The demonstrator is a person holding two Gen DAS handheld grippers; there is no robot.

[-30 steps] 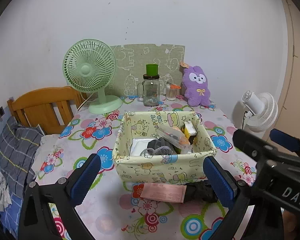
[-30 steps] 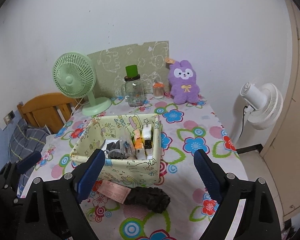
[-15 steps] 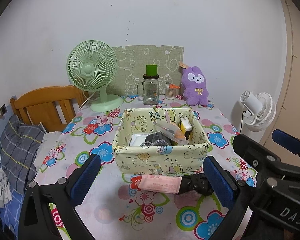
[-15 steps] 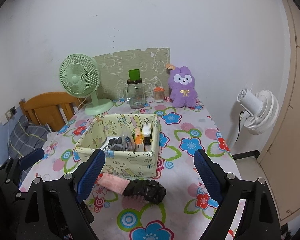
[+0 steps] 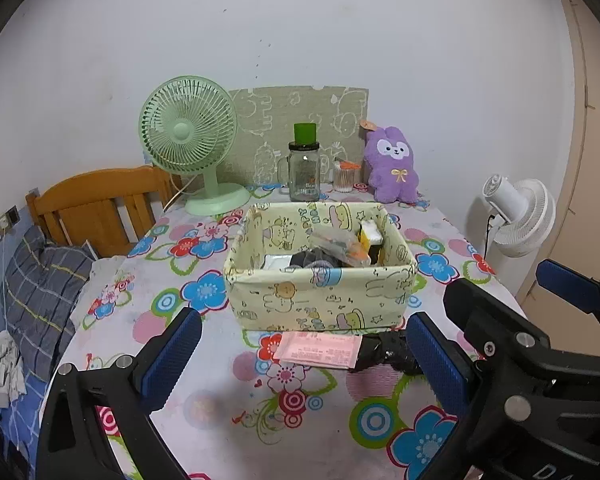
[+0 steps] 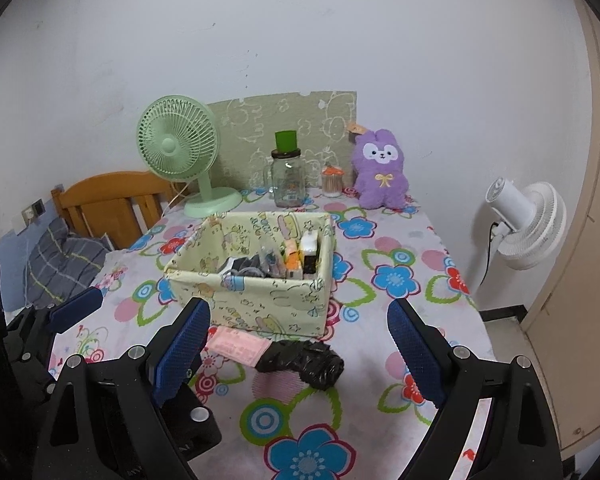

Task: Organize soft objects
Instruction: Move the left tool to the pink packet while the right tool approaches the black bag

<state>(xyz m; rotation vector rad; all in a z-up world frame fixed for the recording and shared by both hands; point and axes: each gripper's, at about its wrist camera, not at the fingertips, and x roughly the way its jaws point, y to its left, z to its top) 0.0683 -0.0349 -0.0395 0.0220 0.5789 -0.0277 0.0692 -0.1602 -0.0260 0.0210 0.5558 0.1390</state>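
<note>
A pale yellow fabric box (image 5: 320,300) (image 6: 252,296) with cartoon prints stands mid-table, holding several small items. In front of it lie a pink packet (image 5: 320,350) (image 6: 238,344) and a crumpled black bundle (image 5: 384,350) (image 6: 304,362). A purple plush bunny (image 5: 392,172) (image 6: 380,172) sits upright at the back against the wall. My left gripper (image 5: 302,356) is open and empty, short of the pink packet. My right gripper (image 6: 300,348) is open too, hovering near the black bundle with nothing between its pads. Each gripper shows at the edge of the other's view.
At the back stand a green desk fan (image 5: 188,136), a glass jar with a green lid (image 5: 304,168) and a small toothpick holder (image 5: 346,174). A wooden chair (image 5: 96,208) and a plaid pillow (image 5: 40,280) are at the left. A white floor fan (image 6: 528,224) stands past the table's right edge.
Both grippers have drawn back a little from the box, so the pink packet and black bundle sit higher in view. Both stay open and empty.
</note>
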